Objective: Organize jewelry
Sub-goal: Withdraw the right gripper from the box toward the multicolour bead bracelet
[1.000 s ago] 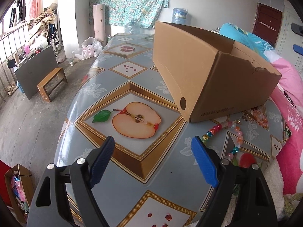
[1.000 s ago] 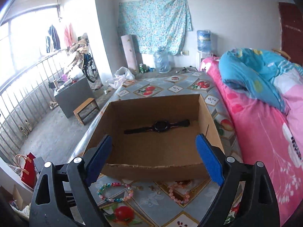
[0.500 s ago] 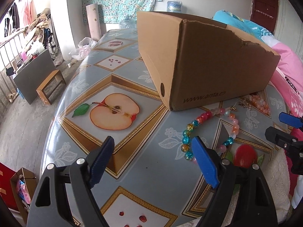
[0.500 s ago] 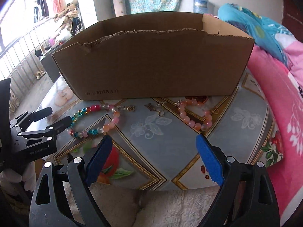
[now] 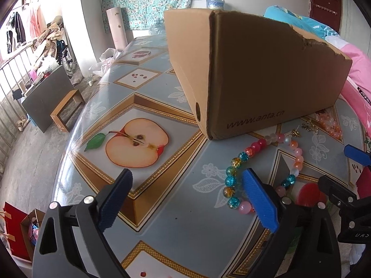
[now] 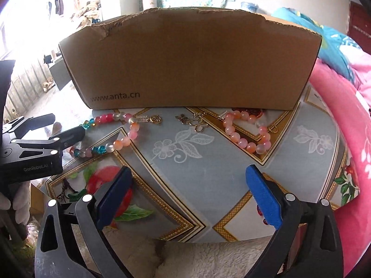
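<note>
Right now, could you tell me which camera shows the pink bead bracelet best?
The right wrist view: the pink bracelet lies whole and unobstructed before the box. The left wrist view catches only a small part of it by the box's corner.

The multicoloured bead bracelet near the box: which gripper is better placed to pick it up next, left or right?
Left. The left gripper is open, with one finger already over the multicoloured bracelet. The right gripper faces bare tablecloth, nearer the pink bracelet.

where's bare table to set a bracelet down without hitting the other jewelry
Free: the grey leaf patch between the mixed bracelet and pink bracelet, and the apple print left of the box. Crowded: the strip along the box front, with both bracelets and the gold charms.
</note>
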Demonstrator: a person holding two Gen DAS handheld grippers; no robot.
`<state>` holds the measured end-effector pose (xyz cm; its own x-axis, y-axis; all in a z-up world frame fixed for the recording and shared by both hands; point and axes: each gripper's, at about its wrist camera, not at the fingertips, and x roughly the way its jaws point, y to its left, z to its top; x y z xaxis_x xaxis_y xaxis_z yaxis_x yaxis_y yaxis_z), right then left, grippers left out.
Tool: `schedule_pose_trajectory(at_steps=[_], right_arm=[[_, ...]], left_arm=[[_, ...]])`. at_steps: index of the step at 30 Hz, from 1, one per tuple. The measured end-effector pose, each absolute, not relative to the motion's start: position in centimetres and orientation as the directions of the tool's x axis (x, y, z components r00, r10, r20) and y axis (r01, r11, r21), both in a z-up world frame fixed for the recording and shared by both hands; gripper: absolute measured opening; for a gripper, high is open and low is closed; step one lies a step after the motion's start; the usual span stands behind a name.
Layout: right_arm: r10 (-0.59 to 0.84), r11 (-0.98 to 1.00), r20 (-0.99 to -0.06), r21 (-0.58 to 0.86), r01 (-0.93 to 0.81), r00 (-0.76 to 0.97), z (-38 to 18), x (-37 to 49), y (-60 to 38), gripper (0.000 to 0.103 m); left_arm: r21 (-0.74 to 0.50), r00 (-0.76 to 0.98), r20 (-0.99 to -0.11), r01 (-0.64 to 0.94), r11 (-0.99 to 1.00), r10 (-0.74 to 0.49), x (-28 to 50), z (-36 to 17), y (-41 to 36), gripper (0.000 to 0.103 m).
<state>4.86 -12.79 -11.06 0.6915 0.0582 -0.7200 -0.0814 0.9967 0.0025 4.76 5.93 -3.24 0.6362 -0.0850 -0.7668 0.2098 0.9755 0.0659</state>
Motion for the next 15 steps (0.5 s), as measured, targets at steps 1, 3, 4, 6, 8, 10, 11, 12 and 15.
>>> schedule_pose_trajectory(at_steps=[1, 3, 4, 6, 8, 10, 11, 12, 15], right_arm=[[0.061, 0.996, -0.718, 0.002, -0.086, 0.693, -11.0, 4.8, -12.8, 0.095], [0.067, 0.996, -0.715, 0.004, -0.092, 0.695, -11.0, 4.8, -13.0, 0.095], [0.068, 0.996, -0.714, 0.005, -0.092, 0.697, -11.0, 4.7, -13.0, 0.095], [0.071, 0.995, -0.71, 0.006, -0.095, 0.701, -11.0, 4.5, -13.2, 0.095], [0.074, 0.996, -0.707, 0.011, -0.094, 0.704, -10.9, 4.3, -13.2, 0.095], [0.074, 0.995, -0.708, 0.01, -0.095, 0.702, -10.9, 4.2, -13.4, 0.095], [0.077, 0.995, -0.71, 0.01, -0.099, 0.7, -10.9, 4.1, -13.4, 0.095], [0.08, 0.994, -0.712, 0.008, -0.105, 0.697, -10.8, 4.2, -13.3, 0.095], [0.112, 0.991, -0.724, 0.032, -0.129, 0.681, -10.5, 4.5, -14.0, 0.095]], left_arm=[[0.074, 0.64, -0.764, 0.209, 0.975, -0.079, 4.8, -3.3, 5.9, 0.098], [0.072, 0.639, -0.764, 0.222, 0.972, -0.089, 5.2, -3.3, 6.1, 0.098], [0.065, 0.637, -0.765, 0.224, 0.972, -0.095, 5.2, -3.3, 6.2, 0.098], [0.04, 0.63, -0.769, 0.22, 0.975, -0.111, 5.4, -3.4, 6.5, 0.098], [0.029, 0.622, -0.774, 0.22, 0.975, -0.117, 5.6, -3.4, 6.7, 0.098], [0.04, 0.623, -0.775, 0.219, 0.975, -0.108, 5.7, -3.4, 6.6, 0.098], [0.043, 0.624, -0.775, 0.215, 0.976, -0.103, 5.7, -3.4, 6.6, 0.098], [0.042, 0.623, -0.776, 0.209, 0.977, -0.1, 5.7, -3.4, 6.6, 0.098], [0.044, 0.628, -0.773, 0.198, 0.979, -0.092, 5.5, -3.4, 6.6, 0.099]])
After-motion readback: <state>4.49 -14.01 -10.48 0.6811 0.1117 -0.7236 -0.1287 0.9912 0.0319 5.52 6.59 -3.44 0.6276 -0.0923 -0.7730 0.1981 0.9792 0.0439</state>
